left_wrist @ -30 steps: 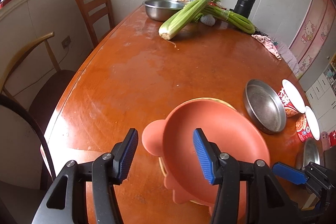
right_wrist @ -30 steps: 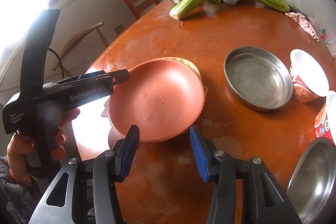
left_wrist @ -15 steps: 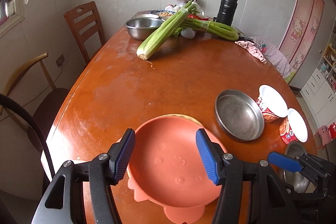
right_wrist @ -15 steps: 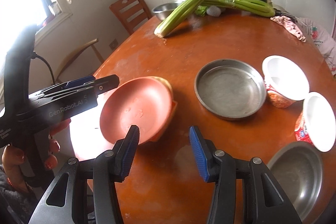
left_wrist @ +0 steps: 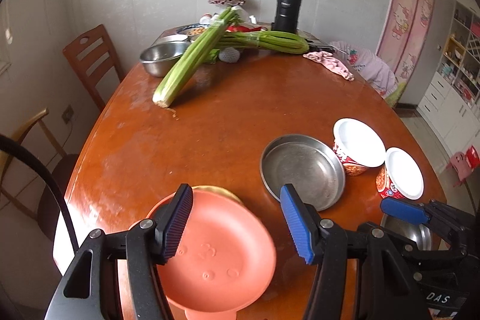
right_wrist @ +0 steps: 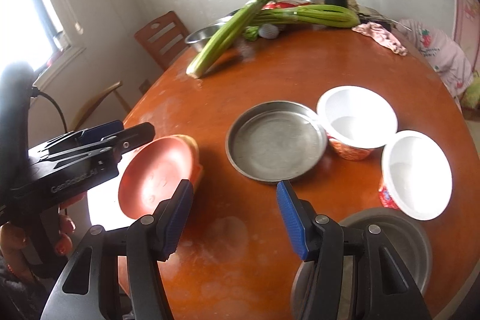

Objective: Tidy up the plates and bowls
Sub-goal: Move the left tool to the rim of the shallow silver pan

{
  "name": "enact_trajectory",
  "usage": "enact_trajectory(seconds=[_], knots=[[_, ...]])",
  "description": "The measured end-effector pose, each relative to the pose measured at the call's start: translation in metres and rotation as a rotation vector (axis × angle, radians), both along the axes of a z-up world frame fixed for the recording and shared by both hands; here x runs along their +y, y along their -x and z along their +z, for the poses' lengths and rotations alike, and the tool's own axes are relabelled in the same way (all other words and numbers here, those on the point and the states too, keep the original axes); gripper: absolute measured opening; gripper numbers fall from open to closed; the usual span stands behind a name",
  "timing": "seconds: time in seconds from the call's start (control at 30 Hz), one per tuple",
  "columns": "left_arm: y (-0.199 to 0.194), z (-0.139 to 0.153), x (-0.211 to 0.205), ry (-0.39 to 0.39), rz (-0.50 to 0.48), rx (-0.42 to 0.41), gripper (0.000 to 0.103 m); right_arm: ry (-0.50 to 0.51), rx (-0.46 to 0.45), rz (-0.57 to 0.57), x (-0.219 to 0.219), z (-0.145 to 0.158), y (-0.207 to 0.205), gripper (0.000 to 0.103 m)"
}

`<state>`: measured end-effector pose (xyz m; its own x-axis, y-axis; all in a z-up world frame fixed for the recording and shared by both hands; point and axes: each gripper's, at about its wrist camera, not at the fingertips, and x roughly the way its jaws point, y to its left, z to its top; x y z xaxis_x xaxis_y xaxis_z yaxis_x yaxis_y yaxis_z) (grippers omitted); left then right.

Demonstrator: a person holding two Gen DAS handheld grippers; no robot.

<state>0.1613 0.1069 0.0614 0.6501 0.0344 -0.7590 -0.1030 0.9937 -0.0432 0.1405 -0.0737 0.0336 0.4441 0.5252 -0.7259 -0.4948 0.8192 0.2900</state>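
The glossy orange-brown wooden tabletop (left_wrist: 240,116) has pale hazy patches. The salmon-pink plastic plate (left_wrist: 216,257) has little raised marks on it and a sliver of yellow plate (left_wrist: 216,189) peeking out at its 12 o'clock. The round steel pan (right_wrist: 276,143) is dull grey. Two paper noodle cups (right_wrist: 357,116) are white inside with red printed sides. The long celery bunch (left_wrist: 192,62) is pale green, the flask (left_wrist: 286,8) black, the crumpled cloth (left_wrist: 330,63) pink. Hand-held gripper pads (left_wrist: 295,224) are ribbed blue on black frames.
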Motion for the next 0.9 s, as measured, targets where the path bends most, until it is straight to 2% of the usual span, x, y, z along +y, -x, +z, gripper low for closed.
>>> enact_trajectory(seconds=[0.27,0.57,0.7,0.9], knots=[[-0.040,-0.002,-0.017,-0.031,-0.083,0.055,0.061,-0.014,0.035,-0.078,-0.014,-0.002,-0.028,0.061],[-0.088,-0.042,-0.017,-0.008,-0.117,0.172,0.062,0.032,0.116,-0.137,-0.009,-0.030,-0.051,0.061],[-0.102,-0.054,-0.021,-0.031,-0.155,0.195,0.062,0.060,0.141,-0.139,-0.003,-0.042,-0.061,0.061],[-0.114,-0.074,-0.023,-0.011,-0.173,0.236,0.062,0.113,0.150,-0.165,0.006,-0.053,-0.072,0.060]])
